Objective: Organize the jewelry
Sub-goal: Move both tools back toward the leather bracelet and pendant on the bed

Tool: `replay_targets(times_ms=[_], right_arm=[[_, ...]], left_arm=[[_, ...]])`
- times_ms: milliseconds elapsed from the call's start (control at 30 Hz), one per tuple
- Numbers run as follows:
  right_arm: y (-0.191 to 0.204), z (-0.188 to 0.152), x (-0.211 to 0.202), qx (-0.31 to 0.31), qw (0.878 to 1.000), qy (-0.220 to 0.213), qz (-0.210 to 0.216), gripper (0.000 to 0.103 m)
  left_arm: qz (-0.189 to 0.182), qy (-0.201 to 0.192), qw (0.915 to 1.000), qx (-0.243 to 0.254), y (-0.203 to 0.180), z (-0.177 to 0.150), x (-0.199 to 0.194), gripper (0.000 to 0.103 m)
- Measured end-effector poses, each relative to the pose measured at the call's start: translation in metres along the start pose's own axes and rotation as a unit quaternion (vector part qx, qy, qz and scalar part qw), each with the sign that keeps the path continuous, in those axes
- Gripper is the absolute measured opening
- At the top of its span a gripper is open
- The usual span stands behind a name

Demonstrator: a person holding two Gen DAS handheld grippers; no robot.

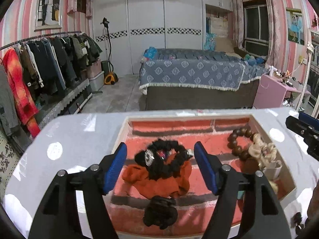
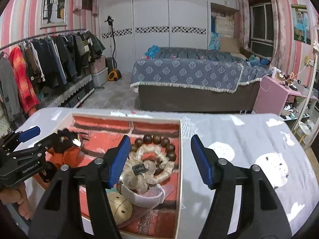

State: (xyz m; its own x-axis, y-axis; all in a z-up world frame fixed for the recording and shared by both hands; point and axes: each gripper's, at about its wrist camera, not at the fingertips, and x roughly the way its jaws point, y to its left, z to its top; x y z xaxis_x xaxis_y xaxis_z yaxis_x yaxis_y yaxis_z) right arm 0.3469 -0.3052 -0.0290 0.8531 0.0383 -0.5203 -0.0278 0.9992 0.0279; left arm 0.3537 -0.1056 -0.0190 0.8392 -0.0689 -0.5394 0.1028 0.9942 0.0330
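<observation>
A shallow white box [image 1: 121, 128] with a red brick-pattern lining sits on the table; it also shows in the right wrist view [image 2: 180, 159]. My left gripper [image 1: 160, 155] is open above the box, its fingers either side of a black scrunchie [image 1: 169, 162] that lies on an orange scrunchie [image 1: 159, 183]. A second black hair tie [image 1: 159, 212] lies nearer. A brown bead bracelet [image 2: 159, 139], a cream scrunchie [image 2: 151, 159] and a white band [image 2: 143, 197] lie at the box's right side. My right gripper [image 2: 159, 157] is open and empty over the box's right wall.
The table [image 2: 249, 139] has a grey cloth with white spots. Beyond it stand a bed [image 1: 191, 73], a clothes rail [image 1: 39, 63] on the left and a pink cabinet [image 2: 275, 93] on the right. A tan round item [image 2: 119, 209] lies in the box's near corner.
</observation>
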Motion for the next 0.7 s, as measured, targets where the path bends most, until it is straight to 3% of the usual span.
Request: replay_targets(times_ms=[200,333,533,700], right_arm=[[-0.002,0.021,-0.058,-0.002,0.999,-0.035,0.008,0.074],[-0.007,0.007,-0.106,-0.033,0.998,-0.044,0.003,0.079],[-0.045,-0.07,-0.153,-0.033,0.999,-0.012,-0.007,0.081],[-0.065,-0.124,-0.175,0.005,1.0,0.008,-0.006,0.091]], left_arm=[[0.01,-0.019,0.9998,0.0,0.016,0.0,-0.05,0.082],[0.026,-0.023,0.9992,0.019,0.035,-0.02,-0.089,0.086],[0.026,-0.005,0.9996,0.003,0.052,-0.084,-0.134,0.088],[-0.008,0.038,0.9992,0.008,0.032,-0.128,-0.138,0.089]])
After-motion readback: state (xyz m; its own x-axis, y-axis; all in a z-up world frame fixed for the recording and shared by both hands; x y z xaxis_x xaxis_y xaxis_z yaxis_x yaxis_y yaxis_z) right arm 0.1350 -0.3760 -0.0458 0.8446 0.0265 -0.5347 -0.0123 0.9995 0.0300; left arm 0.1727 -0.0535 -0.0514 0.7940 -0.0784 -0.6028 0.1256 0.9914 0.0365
